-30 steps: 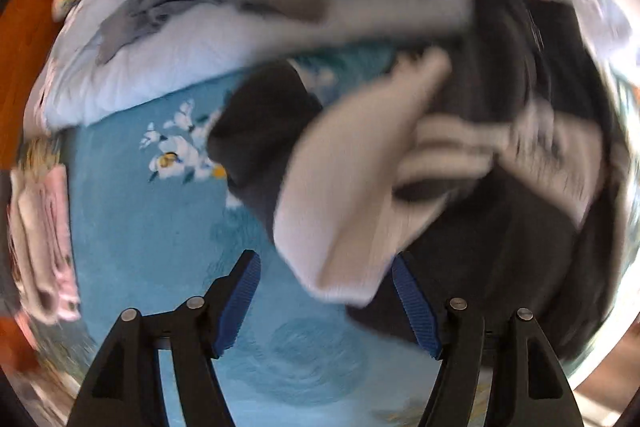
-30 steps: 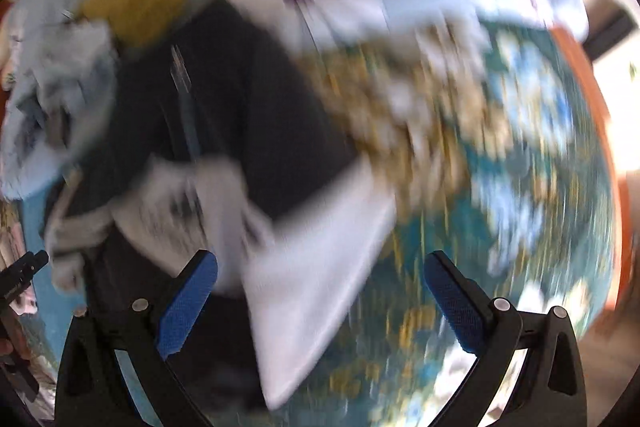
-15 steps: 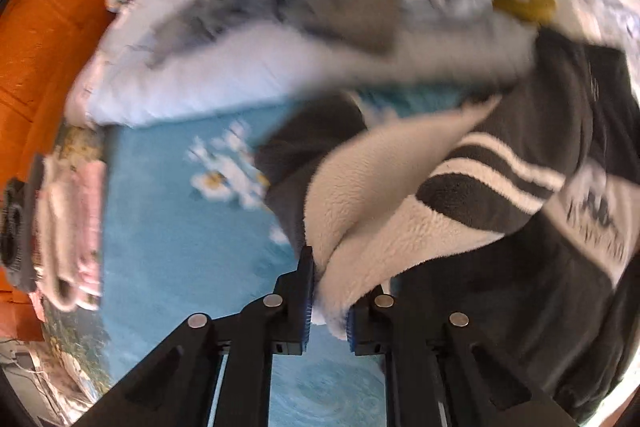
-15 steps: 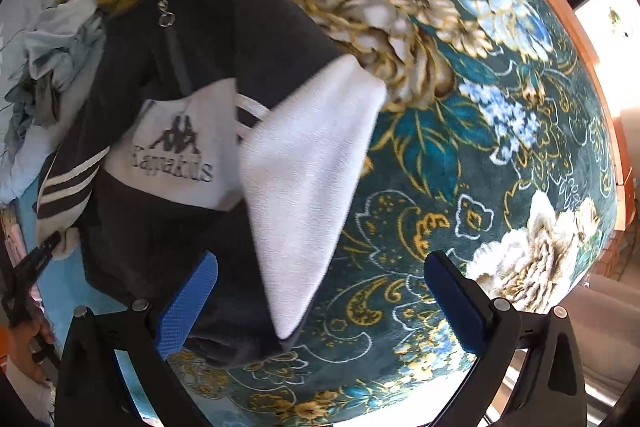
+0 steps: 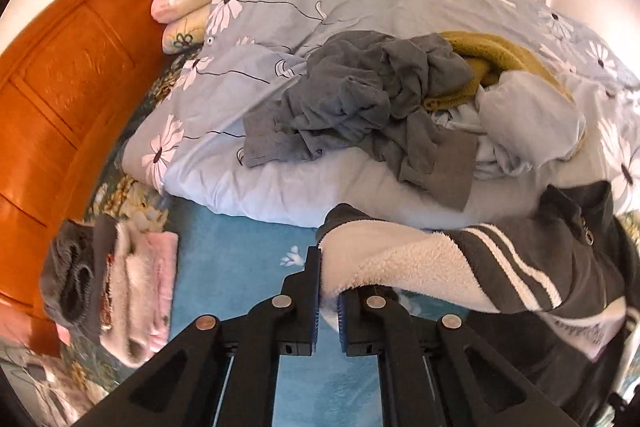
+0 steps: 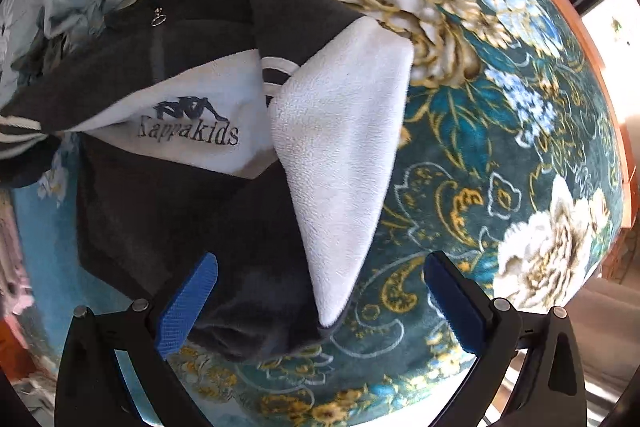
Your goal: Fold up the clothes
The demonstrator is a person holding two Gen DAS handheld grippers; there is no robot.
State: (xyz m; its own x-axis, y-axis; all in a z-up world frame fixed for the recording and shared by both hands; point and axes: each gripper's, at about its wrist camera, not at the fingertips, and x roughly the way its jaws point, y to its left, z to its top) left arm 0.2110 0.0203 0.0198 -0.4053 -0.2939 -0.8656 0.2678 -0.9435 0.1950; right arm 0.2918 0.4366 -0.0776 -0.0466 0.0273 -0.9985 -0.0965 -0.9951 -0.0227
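Note:
A dark grey fleece jacket [image 6: 168, 211] with a white chest panel lies on the bed, its right sleeve [image 6: 340, 155] folded across with the white lining up. In the left wrist view the other sleeve [image 5: 420, 263], fleecy white inside with white stripes, hangs lifted off the blue sheet. My left gripper [image 5: 328, 303] is shut on that sleeve's end. My right gripper [image 6: 316, 291] stands open above the jacket's lower right hem and the folded sleeve's tip, its pads clear of the cloth.
A crumpled heap of grey, mustard and pale clothes [image 5: 392, 99] lies on the daisy-print duvet [image 5: 280, 27]. Folded pink and grey items [image 5: 132, 287] are stacked at left by the orange headboard [image 5: 60, 87]. A teal floral blanket [image 6: 500, 147] covers the bed to the right.
My left gripper went from open to shut on the left sleeve's end and rose with it, tilting toward the duvet. The right gripper, still open, slid over the jacket.

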